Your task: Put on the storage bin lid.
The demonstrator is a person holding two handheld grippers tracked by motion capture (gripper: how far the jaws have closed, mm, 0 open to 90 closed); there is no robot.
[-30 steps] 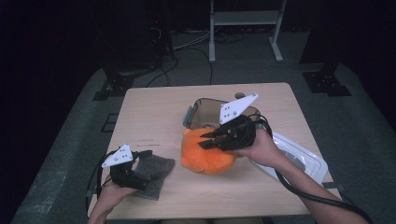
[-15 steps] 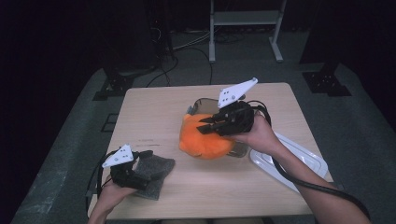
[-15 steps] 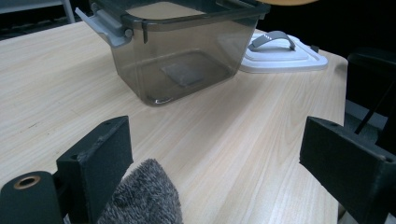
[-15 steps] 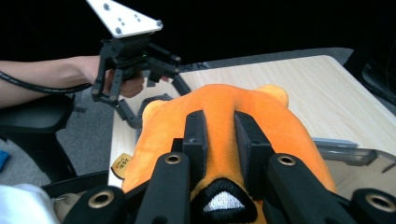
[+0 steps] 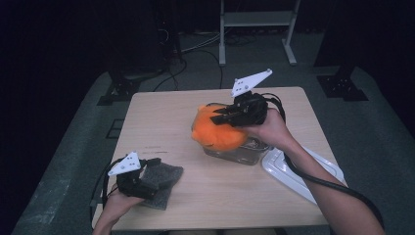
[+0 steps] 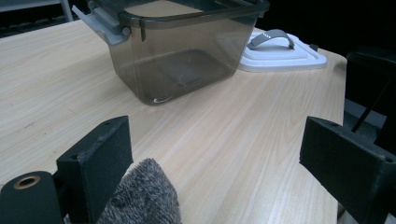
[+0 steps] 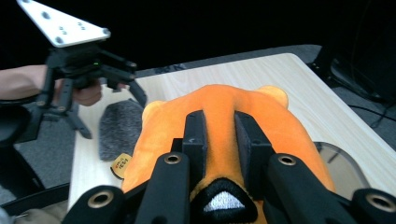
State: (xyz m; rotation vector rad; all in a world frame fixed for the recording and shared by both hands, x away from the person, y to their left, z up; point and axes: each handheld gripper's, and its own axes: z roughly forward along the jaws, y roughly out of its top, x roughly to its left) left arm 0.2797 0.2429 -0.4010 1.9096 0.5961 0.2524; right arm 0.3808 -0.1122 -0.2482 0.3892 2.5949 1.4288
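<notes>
While the left gripper (image 5: pixel 147 172) rests open over the grey cloth (image 5: pixel 164 178), the right gripper (image 7: pixel 219 140) clamps the orange plush toy (image 5: pixel 218 129) above the clear bin (image 5: pixel 240 154).

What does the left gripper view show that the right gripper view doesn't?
Left gripper view alone: the smoky transparent plastic bin seen whole from the side, the white lid with a grey handle, and the left gripper with fingers apart. Right gripper view alone: the orange plush toy pinched by the right gripper. Shared: the grey fuzzy cloth and the light wooden table.
</notes>
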